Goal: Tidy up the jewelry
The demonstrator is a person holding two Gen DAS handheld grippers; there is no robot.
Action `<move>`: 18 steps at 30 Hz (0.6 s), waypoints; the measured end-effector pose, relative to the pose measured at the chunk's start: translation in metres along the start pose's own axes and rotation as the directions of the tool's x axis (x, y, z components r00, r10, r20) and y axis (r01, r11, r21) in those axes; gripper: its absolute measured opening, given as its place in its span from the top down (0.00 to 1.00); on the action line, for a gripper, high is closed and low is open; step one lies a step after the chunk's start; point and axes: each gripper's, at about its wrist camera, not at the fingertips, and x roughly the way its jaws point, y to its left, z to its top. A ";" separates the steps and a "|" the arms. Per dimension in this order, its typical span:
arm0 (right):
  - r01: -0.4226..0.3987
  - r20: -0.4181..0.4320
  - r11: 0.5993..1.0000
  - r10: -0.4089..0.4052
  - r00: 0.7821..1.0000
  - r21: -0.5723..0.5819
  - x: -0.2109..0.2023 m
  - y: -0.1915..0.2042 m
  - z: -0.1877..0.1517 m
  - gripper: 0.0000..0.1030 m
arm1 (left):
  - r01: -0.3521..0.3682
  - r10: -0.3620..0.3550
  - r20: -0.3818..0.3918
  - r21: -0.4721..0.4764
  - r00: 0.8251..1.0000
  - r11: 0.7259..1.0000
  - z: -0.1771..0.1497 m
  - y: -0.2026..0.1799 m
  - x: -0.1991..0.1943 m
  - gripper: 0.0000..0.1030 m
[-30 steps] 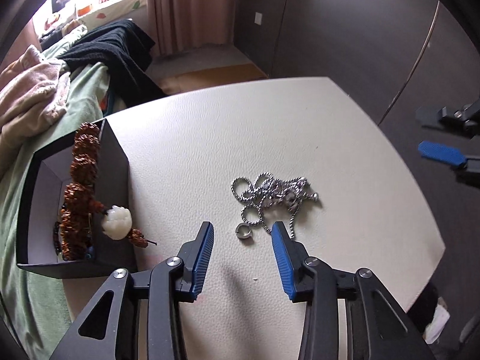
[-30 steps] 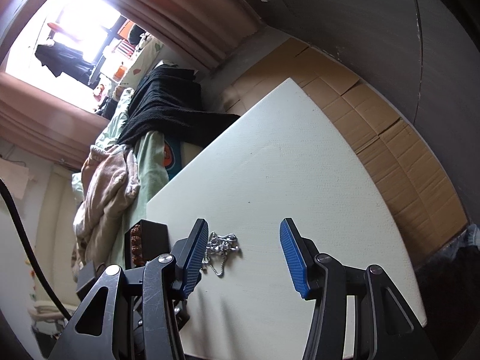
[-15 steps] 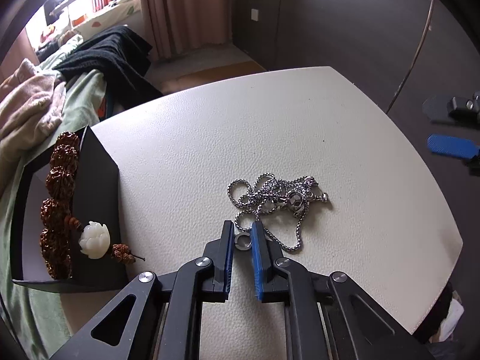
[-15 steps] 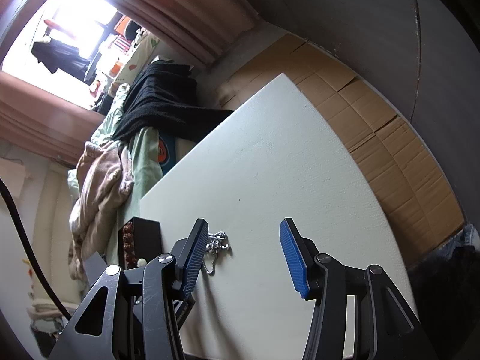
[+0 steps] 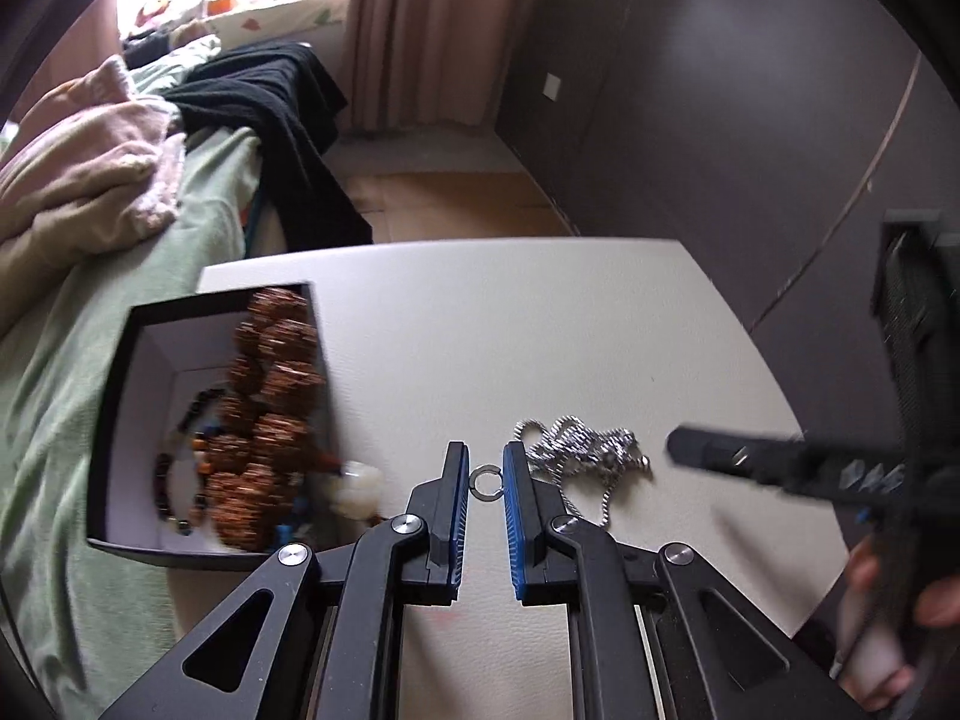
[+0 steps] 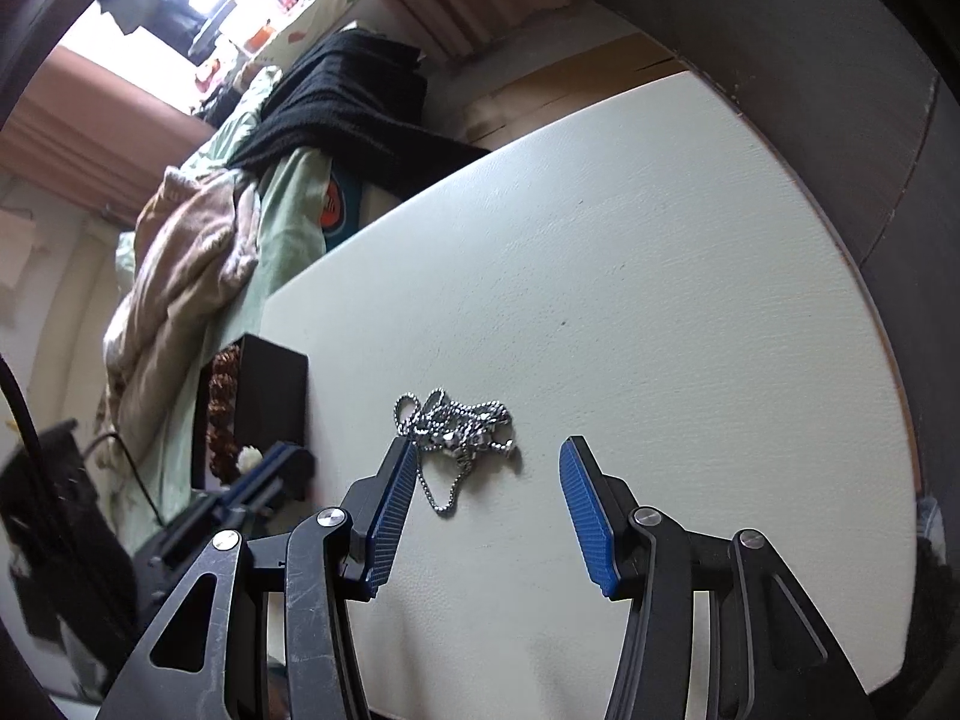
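Ring pinched, box next

My left tongs [image 5: 486,483] grip the small silver ring [image 5: 486,482] just above the desk [image 5: 540,324], right of the black box [image 5: 111,420]; my right tongs [image 6: 486,480] hang open near the chain necklace [image 6: 462,423]. The ring is thin and held only at its edges, so I judge a twist could flick it out

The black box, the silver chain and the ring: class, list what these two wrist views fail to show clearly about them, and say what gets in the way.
- Black box, left wrist view: the bead strands inside are motion-blurred, so they cannot be counted.
- Same box, right wrist view: its dark wall hides nearly all the contents.
- Silver chain, right wrist view: the right gripper finger covers its near left part.
- Ring, held by the left gripper: too small to make out any detail.
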 end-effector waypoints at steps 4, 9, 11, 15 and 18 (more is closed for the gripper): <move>0.043 -0.009 0.997 -0.043 0.999 -0.066 0.014 0.015 -0.001 0.51 | 0.017 -0.016 0.028 -0.048 0.999 0.999 0.004 0.017 -0.014 0.89; 0.020 0.042 0.991 -0.014 0.999 -0.133 0.017 0.028 0.008 0.51 | 0.027 -0.022 0.055 -0.092 0.998 0.995 0.004 0.030 -0.027 0.89; 0.009 0.051 0.988 -0.002 0.999 -0.152 0.024 0.033 0.011 0.46 | 0.029 -0.023 0.058 -0.100 0.998 0.995 0.004 0.033 -0.030 0.96; 0.033 0.026 0.987 -0.030 0.999 -0.158 0.043 0.036 0.011 0.45 | 0.029 -0.024 0.056 -0.105 0.998 0.994 0.003 0.039 -0.034 0.98; 0.047 0.008 0.982 -0.047 0.999 -0.183 0.044 0.040 0.007 0.44 | 0.040 -0.033 0.064 -0.112 0.997 0.993 0.003 0.042 -0.038 0.98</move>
